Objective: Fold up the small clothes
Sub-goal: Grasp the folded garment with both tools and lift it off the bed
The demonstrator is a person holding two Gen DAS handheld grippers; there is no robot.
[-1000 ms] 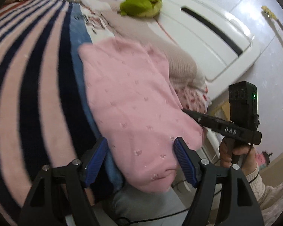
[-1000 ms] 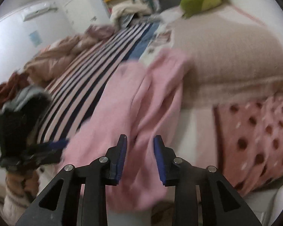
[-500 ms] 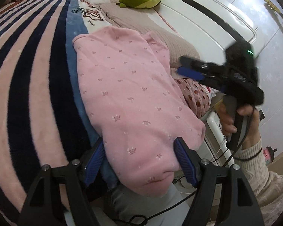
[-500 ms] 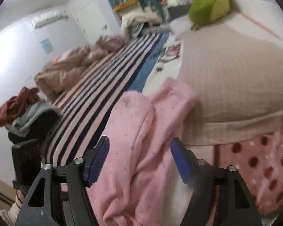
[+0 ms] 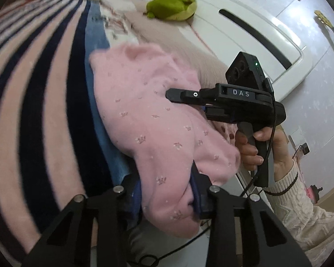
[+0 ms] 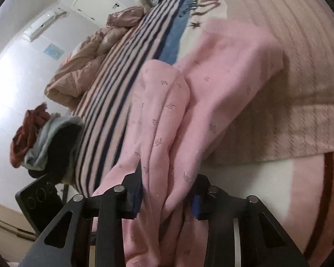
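Left wrist view: left claw (image 5: 167, 197) is now clamped on the near hem of the pink garment (image 5: 144, 115). Half a second ago its fingers sat wide apart either side of that edge, nothing gripped. Cloth bunches between the pads and spills below them.

Right wrist view: right claw (image 6: 167, 197) is also closed on a thick fold of the same pink garment (image 6: 211, 93), fabric pinched between both blue pads. Half a second ago it was wide open above the cloth; a second ago it was narrow and apparently empty. From the left camera the right claw (image 5: 184, 96) hovers just ahead and to the right of the left one, low over the garment, hand on its grip.

Garment location: on the bed, running forward from both claws, lying between the striped blanket (image 5: 33, 111) to the left and the beige knit cover (image 6: 300, 89) to the right; near end hangs off the bed edge at the claws.

Meaning: both ends of the near edge look secured, so I'd judge the grab step done and a fold lift ready to start, likely carrying this hem forward toward the far end. Fold itself not yet made; cloth ahead lies rumpled with a ridge down its middle.

Some motion blur in both views.
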